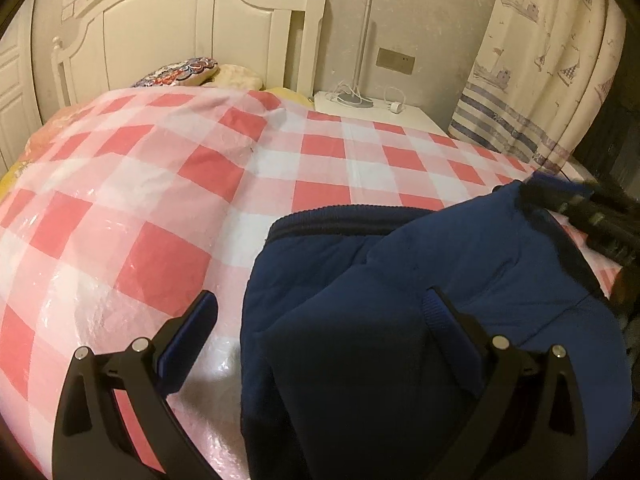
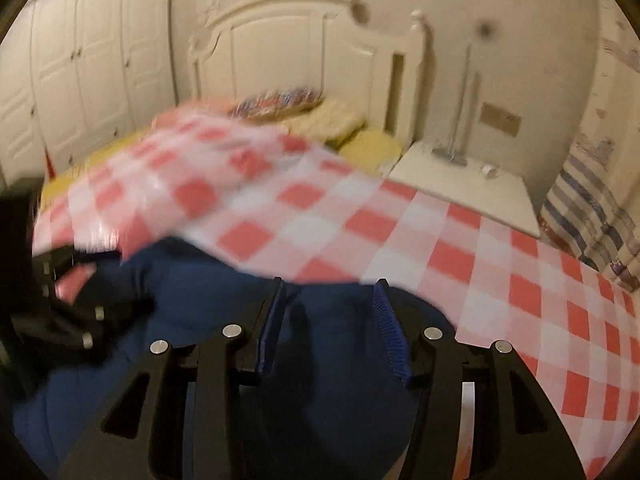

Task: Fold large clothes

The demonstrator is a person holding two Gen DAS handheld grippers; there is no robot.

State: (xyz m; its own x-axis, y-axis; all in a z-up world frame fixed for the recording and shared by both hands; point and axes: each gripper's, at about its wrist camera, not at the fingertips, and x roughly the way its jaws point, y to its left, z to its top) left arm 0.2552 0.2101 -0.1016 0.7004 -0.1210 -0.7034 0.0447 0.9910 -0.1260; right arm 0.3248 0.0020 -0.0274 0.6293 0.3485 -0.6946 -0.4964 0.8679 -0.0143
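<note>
The left gripper (image 1: 324, 320) is spread wide, with nothing pinched between its fingers. The right gripper (image 2: 330, 320) is partly open over the blue garment (image 1: 420, 300); no pinch can be told. The garment lies bunched on the bed (image 1: 160, 200), at five o'clock in the left view, likely for folding.
</note>
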